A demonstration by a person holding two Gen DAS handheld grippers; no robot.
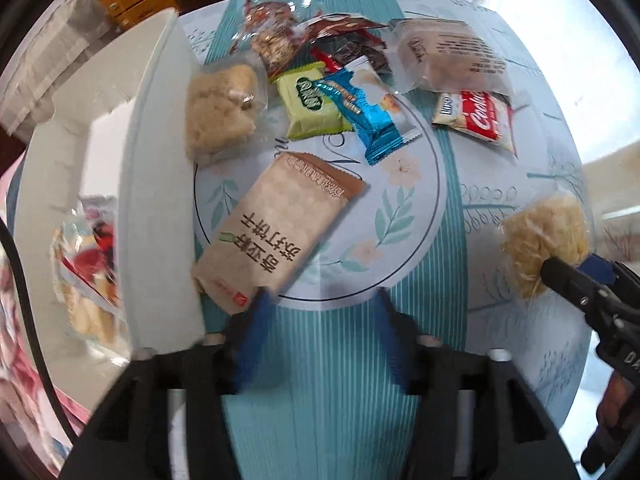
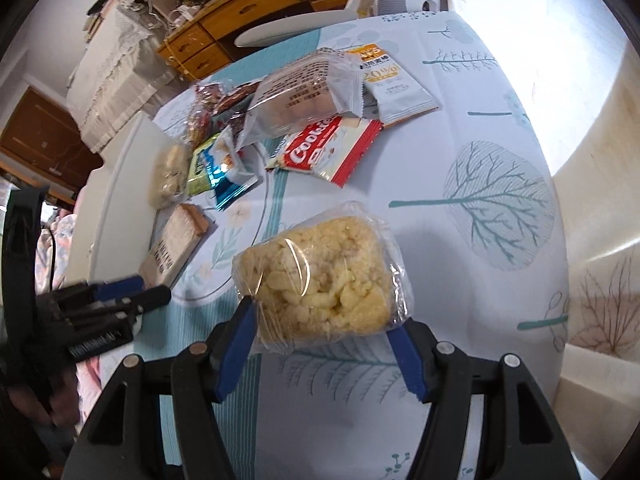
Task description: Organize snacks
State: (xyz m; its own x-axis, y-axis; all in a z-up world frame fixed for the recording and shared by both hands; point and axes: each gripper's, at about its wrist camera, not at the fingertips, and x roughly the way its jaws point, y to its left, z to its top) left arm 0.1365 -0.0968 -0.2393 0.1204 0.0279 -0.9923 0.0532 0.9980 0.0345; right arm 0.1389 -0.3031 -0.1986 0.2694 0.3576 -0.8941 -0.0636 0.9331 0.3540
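Observation:
My right gripper [image 2: 320, 330] is shut on a clear-wrapped yellow puffed rice cake [image 2: 320, 272], held above the tablecloth; the left wrist view shows the same cake [image 1: 544, 236] at the far right. Pointing straight down, my left gripper [image 1: 322, 316] stands open with nothing between its fingers. Its left fingertip is at the corner of a beige cracker packet [image 1: 276, 232]. Beyond lie a second rice cake [image 1: 220, 112], a green packet [image 1: 312, 108], a blue packet [image 1: 368, 116], a red cookie packet [image 1: 476, 116] and a clear-wrapped cake [image 1: 452, 56].
A white bin [image 1: 160, 200] stands at the table's left edge, with wrapped snacks [image 1: 88, 264] inside it. Brown and red packets [image 1: 340, 36] are piled at the back. A wooden dresser [image 2: 248, 12] stands behind the table. The table edge curves away on the right.

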